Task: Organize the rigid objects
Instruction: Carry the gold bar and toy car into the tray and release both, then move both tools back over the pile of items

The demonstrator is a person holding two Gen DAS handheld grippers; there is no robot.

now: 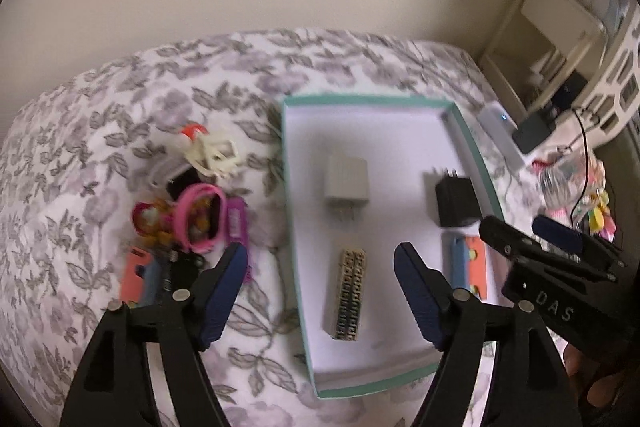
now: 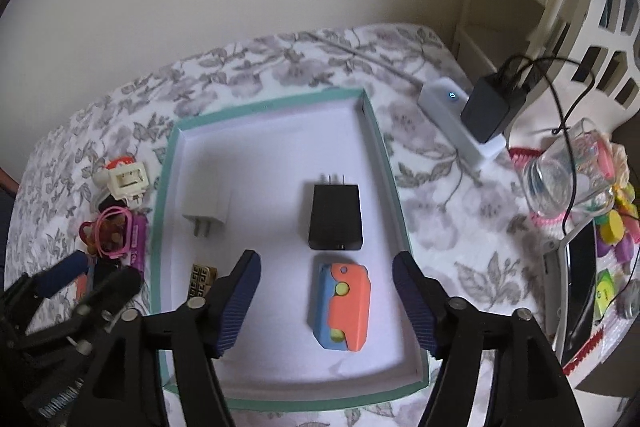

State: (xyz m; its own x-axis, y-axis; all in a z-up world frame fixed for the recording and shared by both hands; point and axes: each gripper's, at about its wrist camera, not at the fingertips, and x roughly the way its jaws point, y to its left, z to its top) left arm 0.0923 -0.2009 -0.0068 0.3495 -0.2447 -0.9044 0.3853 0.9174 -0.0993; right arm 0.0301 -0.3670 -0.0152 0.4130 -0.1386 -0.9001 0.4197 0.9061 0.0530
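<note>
The left claw (image 1: 320, 291) hangs wide open with nothing between its blue pads, poised above a small gold-patterned block (image 1: 349, 294) that lies flat on the white floor of the tray (image 1: 362, 99). The right claw (image 2: 326, 301) is likewise released and empty, its pads spread on either side of an orange-and-blue toy (image 2: 342, 307) without touching it; the toy rests near the tray's front right corner. Both pieces lie free, so my guess is each claw has set down its piece and is clear of it. Further in, a black charger (image 2: 336, 217) sits just beyond the toy with its prongs pointing to the far wall, and a white charger (image 2: 206, 205) lies to the left, prongs toward me. The four hard pieces are spaced in rough rows, which suits sorting: each has its own patch and none overlaps. The teal-edged tray sits on a flowered cover (image 1: 120, 107) that looks like a bed or a draped bench; I cannot tell which. Left of the tray waits a loose heap: a pink ring (image 1: 200, 219), a purple piece (image 1: 237, 221), a cream clip (image 1: 212, 151) and another orange piece (image 1: 134, 277), all still outside. To the right stand a white power strip (image 2: 456, 119) with a black plug in it and a clear jar (image 2: 568, 175), well apart from the work.
</note>
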